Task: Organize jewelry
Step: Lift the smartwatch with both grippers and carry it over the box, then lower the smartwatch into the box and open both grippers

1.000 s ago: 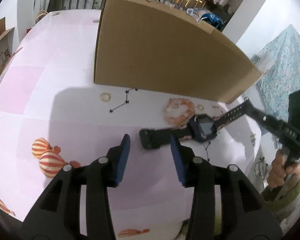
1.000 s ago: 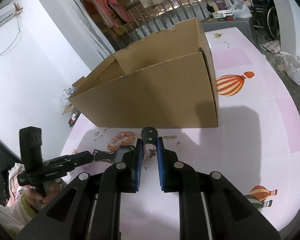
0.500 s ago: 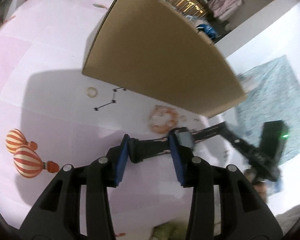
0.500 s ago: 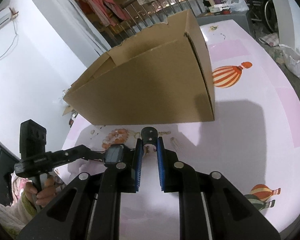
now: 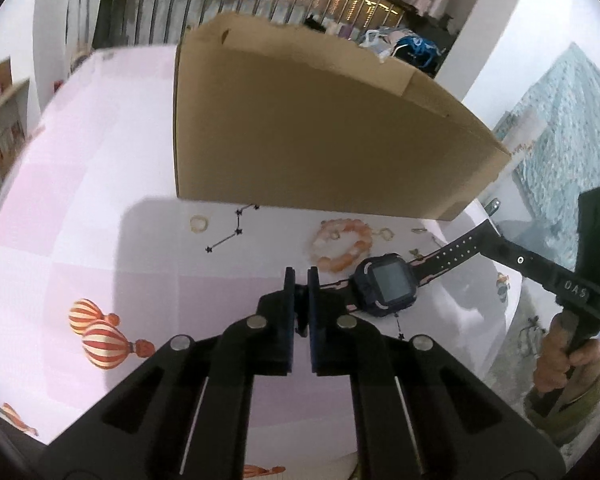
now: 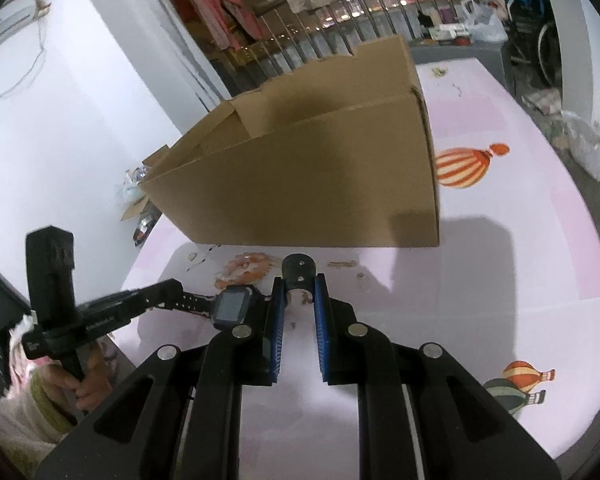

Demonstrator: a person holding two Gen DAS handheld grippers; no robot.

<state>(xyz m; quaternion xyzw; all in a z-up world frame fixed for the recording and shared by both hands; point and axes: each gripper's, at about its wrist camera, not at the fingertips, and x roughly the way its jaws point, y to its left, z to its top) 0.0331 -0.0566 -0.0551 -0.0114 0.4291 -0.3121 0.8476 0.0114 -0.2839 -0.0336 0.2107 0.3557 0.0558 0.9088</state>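
Observation:
A dark blue smartwatch [image 5: 388, 288] with black straps stretches between my two grippers, just over the pink tablecloth. My left gripper [image 5: 300, 276] has its jaws closing, and its pads press on the near strap end. In the right wrist view that left gripper [image 6: 168, 292] comes in from the left, with the watch [image 6: 232, 306] beside my right gripper's fingers. My right gripper [image 6: 300, 284] is shut on the other strap end [image 6: 298, 268]. An orange bead bracelet [image 5: 340, 244] lies behind the watch, in front of the open cardboard box [image 5: 300, 128].
A thin black chain [image 5: 228, 236], a small ring [image 5: 199, 223] and tiny pieces [image 5: 386, 233] lie along the box's front wall. The box [image 6: 320, 176] stands close behind. The table edge is near on the right, where a hand [image 5: 560, 356] grips the right handle.
My left gripper, open a second ago, came forward over the watch's near strap end and shut on it. The right gripper stayed shut on the far strap end.

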